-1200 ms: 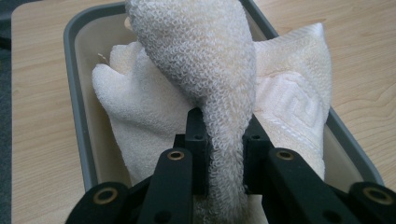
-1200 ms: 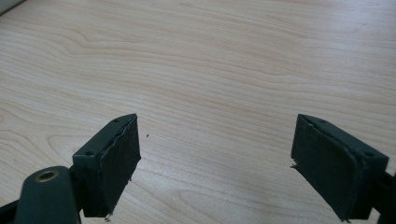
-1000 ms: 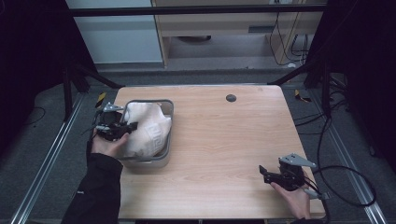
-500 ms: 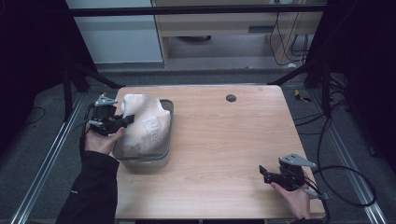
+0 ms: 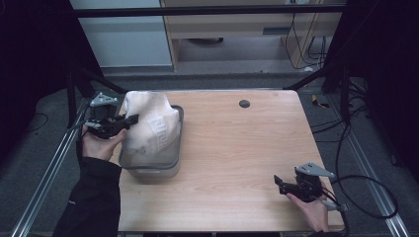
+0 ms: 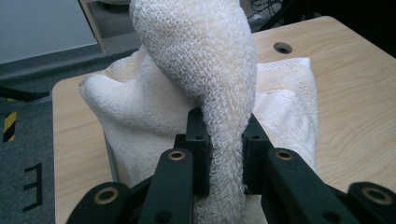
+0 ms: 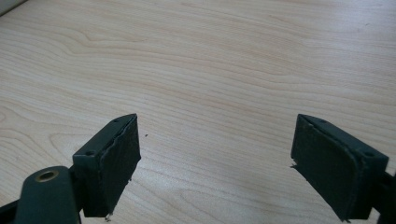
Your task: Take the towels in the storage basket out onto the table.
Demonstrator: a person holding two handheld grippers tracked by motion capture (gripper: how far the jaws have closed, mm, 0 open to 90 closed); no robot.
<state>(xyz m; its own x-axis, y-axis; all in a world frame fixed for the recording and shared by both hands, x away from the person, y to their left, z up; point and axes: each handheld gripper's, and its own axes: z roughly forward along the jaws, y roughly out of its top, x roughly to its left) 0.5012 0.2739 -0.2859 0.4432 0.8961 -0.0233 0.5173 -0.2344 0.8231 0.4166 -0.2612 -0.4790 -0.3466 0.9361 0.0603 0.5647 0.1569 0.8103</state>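
Two hand-held grippers seen from high view: left hand-held gripper [image 5: 129, 120] clamps a towel [image 5: 150, 126] draped into the tray [image 5: 170, 160] beside it. Left gripper view: jaws pinch a towel [image 6: 219, 93] fold. Right gripper view: right hand-held gripper [image 7: 231, 165] gapes wide above bare tabletop [image 7: 224, 60].

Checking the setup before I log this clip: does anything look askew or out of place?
The white towel is not lying flat in the metal tray: it bulges above the rim and hangs over the left edge, one fold pinched between the jaws of the left gripper. The right gripper is open over bare table.
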